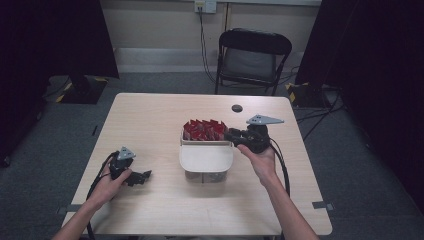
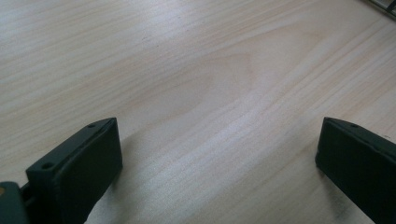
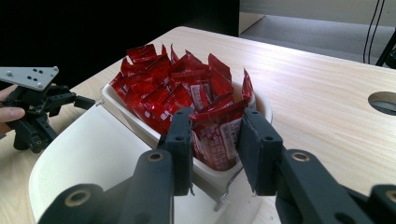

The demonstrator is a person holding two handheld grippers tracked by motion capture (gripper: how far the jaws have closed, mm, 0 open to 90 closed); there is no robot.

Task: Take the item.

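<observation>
Centrally, a red packet [image 3: 219, 135] is being pinched by the right gripper [image 3: 215, 140] for lifting from the tray [image 1: 206, 162]; the left gripper [image 1: 142, 176], fingers wide, is being rested on the bench [image 1: 150, 120] at lower left.

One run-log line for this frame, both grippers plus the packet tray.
left gripper: open, over bare wooden table | right gripper: shut on red foil packet | white plastic tray: full of red packets, lid half open

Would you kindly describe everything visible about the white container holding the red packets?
The white, glossy plastic-looking container sits upright mid-table. Its far compartment is packed with upright red foil packets; the near, rounded part looks bare. The right tool closes around packets at its edge, with the pads hard to judge. The left tool rests apart.
</observation>
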